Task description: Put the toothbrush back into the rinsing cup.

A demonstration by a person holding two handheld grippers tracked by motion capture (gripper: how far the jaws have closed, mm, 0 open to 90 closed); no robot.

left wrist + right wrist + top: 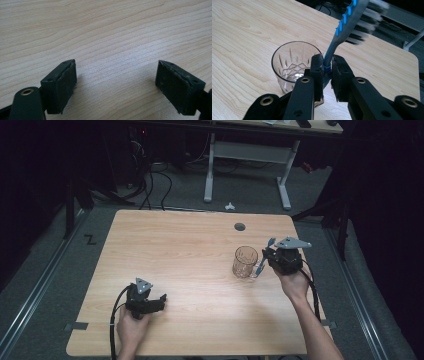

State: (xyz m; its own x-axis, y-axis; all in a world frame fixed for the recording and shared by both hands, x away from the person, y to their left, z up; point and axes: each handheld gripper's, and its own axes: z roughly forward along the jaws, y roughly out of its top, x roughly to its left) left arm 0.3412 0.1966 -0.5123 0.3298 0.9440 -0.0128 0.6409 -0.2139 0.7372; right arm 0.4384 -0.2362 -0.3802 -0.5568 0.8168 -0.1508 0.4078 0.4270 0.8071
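Observation:
A clear cut-glass tumbler (pixel 245 261) stands upright on the wooden table (pixel 190 245), right of centre. My right gripper (pixel 267 257) is just to its right, shut on the handle of a grey-and-blue toothbrush (pixel 270 241). In the right gripper view the toothbrush (pixel 342 27) rises slanted from the gripper (pixel 327 68), bristles up and facing right, with the tumbler (pixel 292 62) close behind on the left. The tumbler looks empty. Near the front left, my left gripper (pixel 161 300) rests low over the table, open. Its pads (pixel 63 87) are wide apart with bare wood between them.
A round cable hole (pixel 240 226) sits in the table near the far edge. Beyond the table stands a white desk frame (pixel 247 152), with cables (pixel 150 185) on the floor. A small white object (pixel 229 206) lies on the floor behind the table.

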